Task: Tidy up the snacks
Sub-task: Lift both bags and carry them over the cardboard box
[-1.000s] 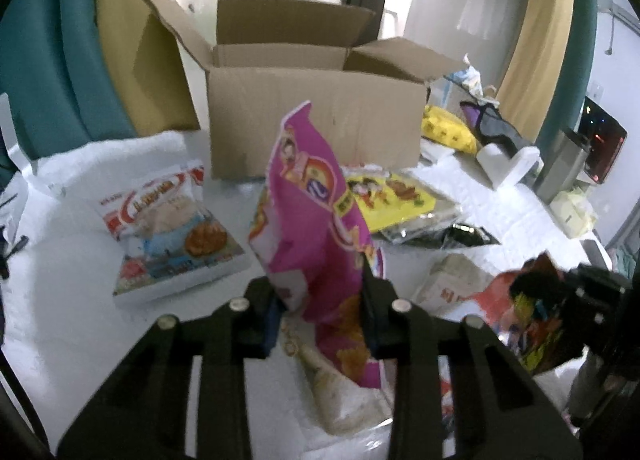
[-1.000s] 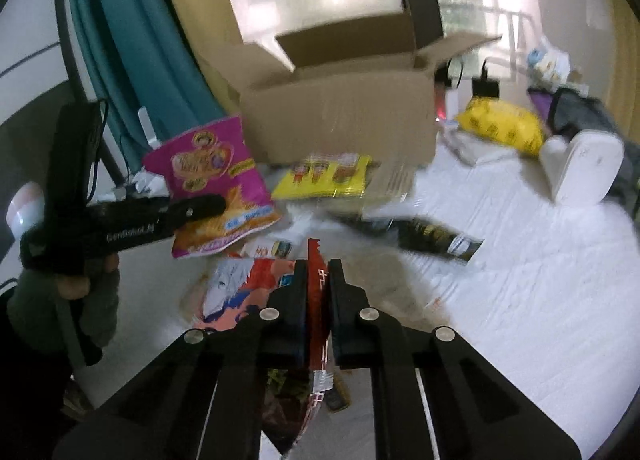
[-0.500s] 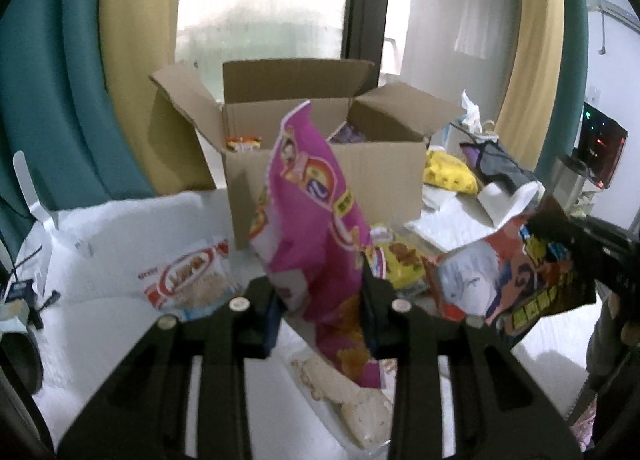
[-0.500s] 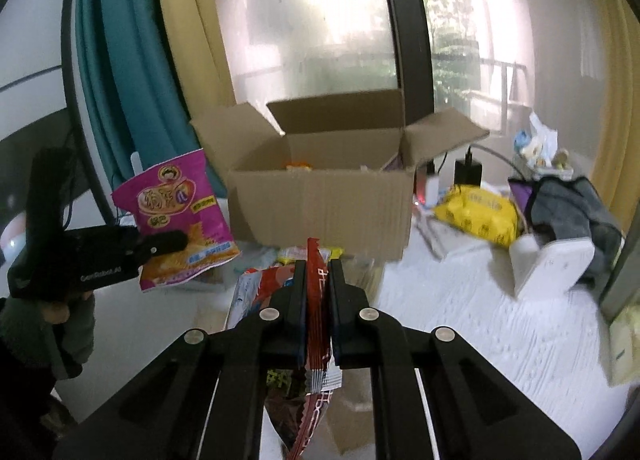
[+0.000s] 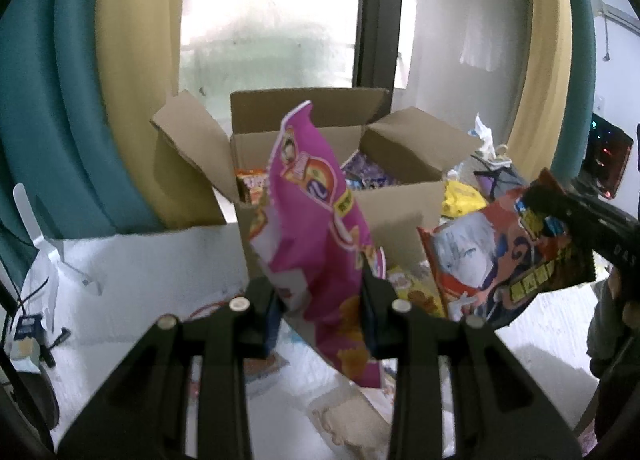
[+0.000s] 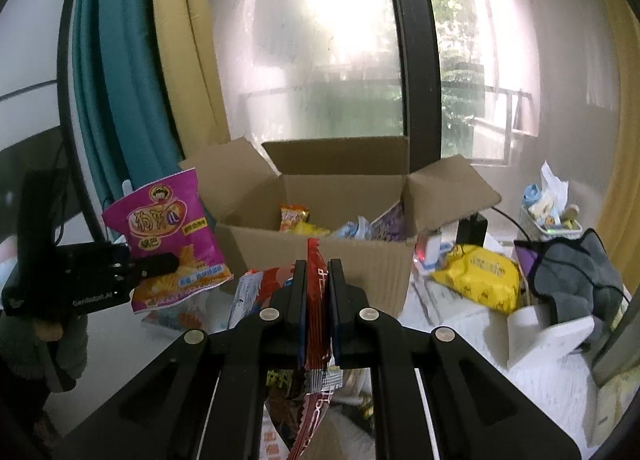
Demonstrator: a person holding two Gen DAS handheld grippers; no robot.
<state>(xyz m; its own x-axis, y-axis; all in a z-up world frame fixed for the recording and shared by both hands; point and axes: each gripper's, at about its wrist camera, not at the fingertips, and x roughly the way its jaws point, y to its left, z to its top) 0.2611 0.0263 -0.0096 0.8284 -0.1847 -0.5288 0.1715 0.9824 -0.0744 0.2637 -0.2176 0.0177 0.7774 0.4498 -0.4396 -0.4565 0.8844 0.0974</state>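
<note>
I'm clamping the left hand-held gripper [image 5: 322, 300] on the pink bag [image 5: 316, 211]; the right hand-held gripper [image 6: 318, 292] is pinching the red packet [image 6: 316, 300]; both are hovering before the open box [image 6: 320, 260].

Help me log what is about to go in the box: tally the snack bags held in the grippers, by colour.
Pink snack bag, in the left gripper: 1
Red snack bag, in the right gripper: 1
Total: 2

Black two-finger left claw [image 5: 322, 300], silver screws; right claw [image 6: 318, 292] alike; grey-green sleeve [image 6: 68, 344].
</note>
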